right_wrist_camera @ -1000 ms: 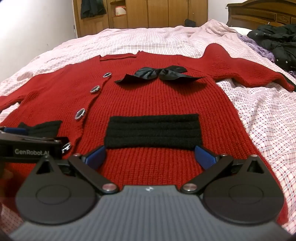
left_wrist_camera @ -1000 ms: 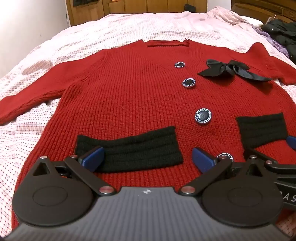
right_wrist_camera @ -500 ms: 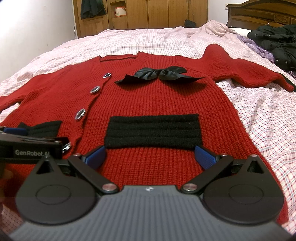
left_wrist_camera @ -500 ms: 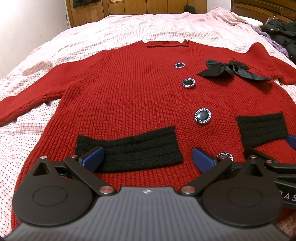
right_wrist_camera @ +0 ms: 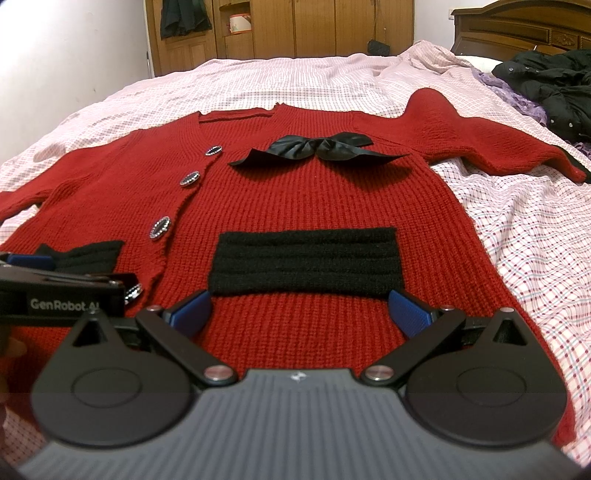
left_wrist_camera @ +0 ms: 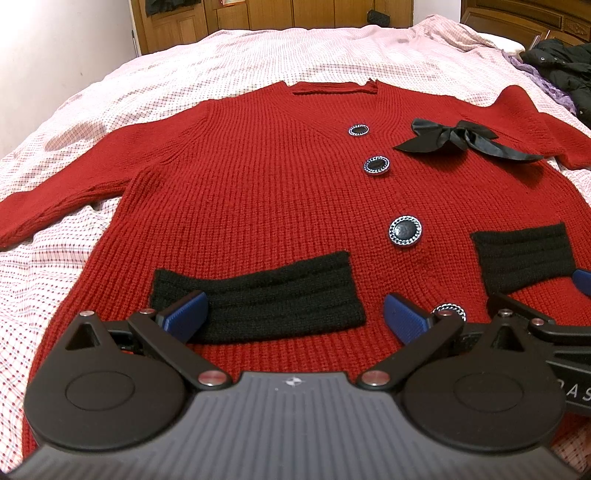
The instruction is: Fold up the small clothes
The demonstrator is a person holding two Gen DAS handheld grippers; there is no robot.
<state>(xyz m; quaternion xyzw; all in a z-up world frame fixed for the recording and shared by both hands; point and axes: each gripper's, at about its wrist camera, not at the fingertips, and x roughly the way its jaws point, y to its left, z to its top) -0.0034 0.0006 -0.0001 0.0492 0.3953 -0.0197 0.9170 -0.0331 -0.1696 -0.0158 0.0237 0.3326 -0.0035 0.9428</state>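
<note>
Nothing has shifted since the earlier frames: both tools hover where they were and the garment lies unchanged. A red knitted cardigan (left_wrist_camera: 258,206) is spread flat, front up, on a bed covered with a pink checked sheet (left_wrist_camera: 229,62), both sleeves stretched out to the sides. Four dark round buttons (left_wrist_camera: 405,230) run down its front, a black satin bow (right_wrist_camera: 319,147) sits on the chest, and two black ribbed pocket bands (right_wrist_camera: 306,260) cross the lower front, one on each half. A heap of dark clothing (right_wrist_camera: 554,85) with some purple fabric lies at the far right of the bed, well apart from the cardigan; wooden wardrobes (right_wrist_camera: 295,26) and a carved headboard (right_wrist_camera: 524,26) stand behind.

The left hand-held gripper (left_wrist_camera: 293,314) is low over the hem, its blue fingers (left_wrist_camera: 184,314) spread wide on either side of the left pocket band, holding nothing. The right hand-held gripper (right_wrist_camera: 301,314) is just beside it, also spread wide below the right pocket band and empty. Each tool's body shows at the edge of the other's view, level with it.
</note>
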